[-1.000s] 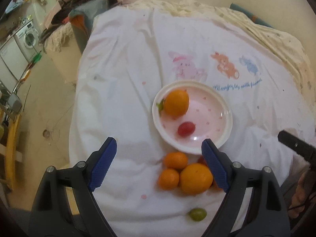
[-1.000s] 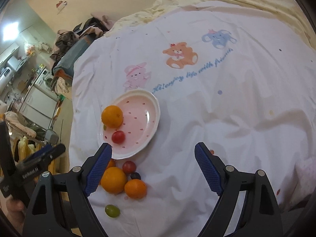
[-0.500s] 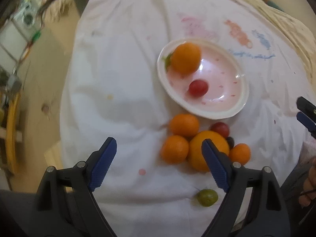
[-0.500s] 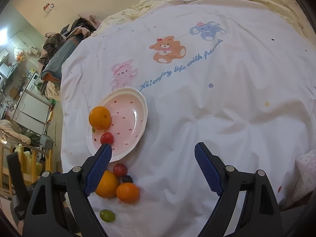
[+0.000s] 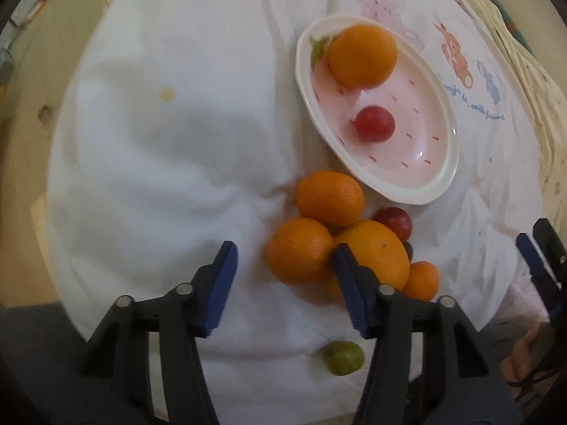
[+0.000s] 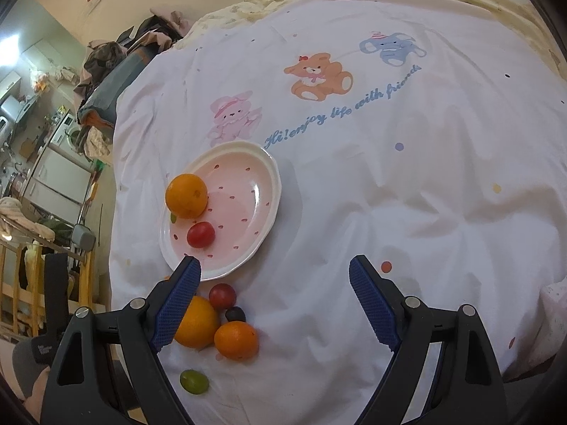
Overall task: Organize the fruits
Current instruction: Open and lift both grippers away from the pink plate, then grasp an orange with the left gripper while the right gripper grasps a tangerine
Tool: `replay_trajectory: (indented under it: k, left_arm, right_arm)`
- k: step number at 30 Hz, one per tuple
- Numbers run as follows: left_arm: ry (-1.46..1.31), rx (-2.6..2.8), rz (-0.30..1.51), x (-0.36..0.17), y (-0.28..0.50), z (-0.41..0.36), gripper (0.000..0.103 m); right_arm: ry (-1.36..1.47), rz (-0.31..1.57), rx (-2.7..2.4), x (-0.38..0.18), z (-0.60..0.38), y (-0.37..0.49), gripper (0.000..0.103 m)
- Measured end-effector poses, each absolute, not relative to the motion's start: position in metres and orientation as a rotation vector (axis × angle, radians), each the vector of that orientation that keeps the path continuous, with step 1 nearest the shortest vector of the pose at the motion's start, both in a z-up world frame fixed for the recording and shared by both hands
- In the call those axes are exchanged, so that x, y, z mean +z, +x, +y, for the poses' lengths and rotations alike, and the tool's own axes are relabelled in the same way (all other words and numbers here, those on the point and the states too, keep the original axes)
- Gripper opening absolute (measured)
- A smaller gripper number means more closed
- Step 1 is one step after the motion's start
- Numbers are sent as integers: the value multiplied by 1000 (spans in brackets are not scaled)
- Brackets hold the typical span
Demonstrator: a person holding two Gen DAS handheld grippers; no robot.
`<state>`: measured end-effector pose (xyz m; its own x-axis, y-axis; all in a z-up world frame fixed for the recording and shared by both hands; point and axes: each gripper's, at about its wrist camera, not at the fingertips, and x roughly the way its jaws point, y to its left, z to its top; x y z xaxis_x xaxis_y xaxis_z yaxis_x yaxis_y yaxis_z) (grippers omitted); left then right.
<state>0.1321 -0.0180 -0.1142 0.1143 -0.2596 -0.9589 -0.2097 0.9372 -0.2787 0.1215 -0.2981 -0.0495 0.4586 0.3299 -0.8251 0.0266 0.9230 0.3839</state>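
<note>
A pink plate [image 5: 439, 184] on the white cloth holds an orange [image 5: 361, 55] and a red tomato [image 5: 375, 124]. Below it lies a pile: a mandarin [image 5: 329, 198], a big orange [image 5: 375, 251], a small mandarin [image 5: 421, 279], a red grape [image 5: 395, 221] and a dark grape [image 5: 408, 248]. A green grape [image 5: 343, 357] lies apart. My left gripper [image 5: 283, 269] hangs low over the pile with its jaws closing around another mandarin [image 5: 299, 260]; a gap still shows at the left pad. My right gripper [image 6: 273, 269] stands open and empty above bare cloth beside the plate [image 6: 269, 163].
The cloth [image 6: 389, 177] carries printed cartoon animals and blue lettering. Its left edge drops to the floor [image 5: 32, 113]. Piled clothes [image 6: 113, 60], white appliances [image 6: 56, 173] and a wooden rack [image 6: 21, 283] stand further left. A hand [image 5: 531, 350] shows at the lower right.
My left gripper has sunk and tipped down towards the fruit pile, and its jaws have narrowed around a mandarin. The right gripper has hardly moved.
</note>
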Motion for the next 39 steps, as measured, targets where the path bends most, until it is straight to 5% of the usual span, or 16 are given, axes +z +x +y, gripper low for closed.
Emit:
replay_trajectory:
  k: [4, 7, 11, 24, 39]
  left_arm:
    - [-474, -41, 1482, -120, 135, -10, 50]
    - [-511, -80, 1485, -120, 136, -8, 35]
    - [-441, -90, 1482, -114, 137, -11, 33]
    - [-301, -4, 1352, -71, 121, 4, 32]
    - [-259, -40, 1329, -65, 122, -6, 32]
  right_arm:
    - [360, 1092, 193, -51, -297, 122, 88]
    - [352, 1098, 193, -52, -295, 121, 88]
    - [334, 1102, 190, -53, -294, 120, 88]
    - [390, 1254, 330, -77, -282, 117, 86]
    - [-112, 1354, 485, -108, -194, 96, 69]
